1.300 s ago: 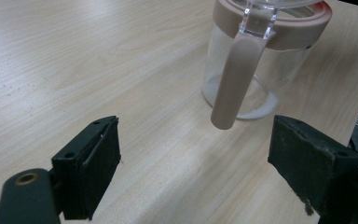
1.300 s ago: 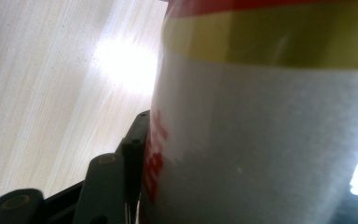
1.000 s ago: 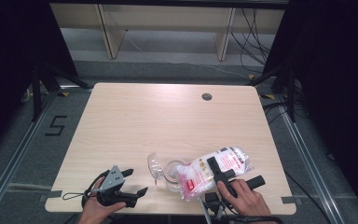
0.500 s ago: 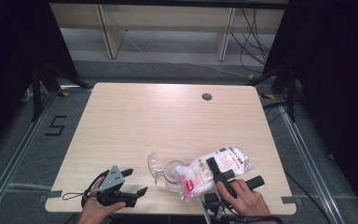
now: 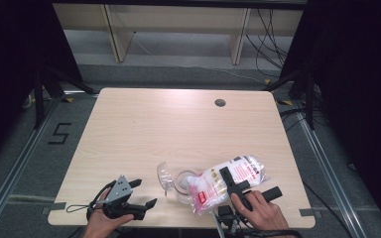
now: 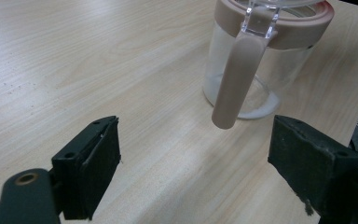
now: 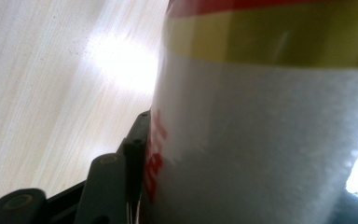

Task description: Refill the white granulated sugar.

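near the front edge of the light wood desk [image 5: 178, 124], right of centre, a clear glass jar [image 5: 182, 182] stands with its hinged clear lid [image 5: 162, 174] flipped open to the left. from the left gripper view the jar [image 6: 256, 70] has a tan plastic collar round the mouth and a tan handle [image 6: 235, 81] hanging down its side, a bit of white powder in the bottom. right tongs [image 5: 230, 181] are clamped on a plastic bag of white granules [image 5: 225, 181] with red print, one jaw lying across the top of the bag in the high view. bag is tilted, its lower left end at the jar mouth, touching or just over the rim, can't tell which; upper end points right and away. right gripper view: the bag [image 7: 261, 140] pressed close against the camera, white with a red and yellow band, one black jaw flat against its left side. right hand [image 5: 258, 210] comes in from the bottom edge, gripping the handle. left tongs [image 5: 139, 196] rest low at the front left of the desk, jaws wide apart with nothing between them, pointed right toward the jar, well short of it. left hand [image 5: 101, 218] holds that gripper, cable trailing off to the left. small dark round grommet [image 5: 220, 102] sits in the far right part of the desk.
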Demonstrator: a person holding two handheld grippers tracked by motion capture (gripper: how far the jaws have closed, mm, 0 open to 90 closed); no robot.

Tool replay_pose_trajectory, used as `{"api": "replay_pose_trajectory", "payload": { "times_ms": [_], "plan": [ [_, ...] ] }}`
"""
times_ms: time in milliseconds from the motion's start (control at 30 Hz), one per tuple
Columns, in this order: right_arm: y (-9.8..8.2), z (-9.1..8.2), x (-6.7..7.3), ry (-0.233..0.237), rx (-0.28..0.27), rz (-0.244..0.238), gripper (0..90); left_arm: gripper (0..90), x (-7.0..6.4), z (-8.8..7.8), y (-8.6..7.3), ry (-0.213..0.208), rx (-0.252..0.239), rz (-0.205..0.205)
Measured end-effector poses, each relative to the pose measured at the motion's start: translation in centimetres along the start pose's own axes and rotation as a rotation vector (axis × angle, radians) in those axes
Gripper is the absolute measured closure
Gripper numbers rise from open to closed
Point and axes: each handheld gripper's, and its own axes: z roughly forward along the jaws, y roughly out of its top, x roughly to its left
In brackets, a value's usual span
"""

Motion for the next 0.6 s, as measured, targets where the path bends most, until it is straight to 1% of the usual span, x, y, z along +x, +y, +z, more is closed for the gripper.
{"api": "replay_pose_trajectory", "payload": {
  "times_ms": [233, 267, 300, 367, 400, 467, 500, 600],
  "plan": [
    [-0.09, -0.07, -0.1, -0.005, 0.002, -0.003, 51.6, 16.1, -0.06, 0.05, -0.02, 0.0, -0.004, -0.004],
    [-0.1, -0.08, 0.02, 0.001, 0.006, 0.014, 51.7, 16.1, -0.05, 0.03, -0.02, 0.0, 0.0, 0.001],
    [-0.1, -0.08, 0.02, 0.002, 0.005, 0.013, 51.7, 16.1, -0.26, 0.07, -0.07, -0.002, 0.003, -0.023],
    [-0.09, -0.07, -0.12, -0.004, -0.001, -0.007, 51.7, 16.1, -0.27, 0.08, -0.05, -0.007, 0.006, -0.022],
    [-0.09, -0.06, -0.11, -0.004, 0.0, -0.006, 51.7, 16.1, -0.28, 0.08, -0.06, -0.007, 0.006, -0.024],
    [-0.12, -0.06, -0.11, -0.003, 0.0, -0.006, 51.8, 16.1, -0.09, 0.06, -0.02, -0.004, 0.002, 0.007],
    [-0.13, -0.07, -0.11, -0.003, 0.001, -0.007, 51.8, 16.1, -0.23, 0.07, -0.08, -0.003, 0.003, -0.023],
    [-0.15, -0.13, -0.22, -0.006, 0.004, -0.01, 51.8, 16.1, -0.25, 0.05, -0.07, -0.003, 0.003, -0.023]
  ]
}}
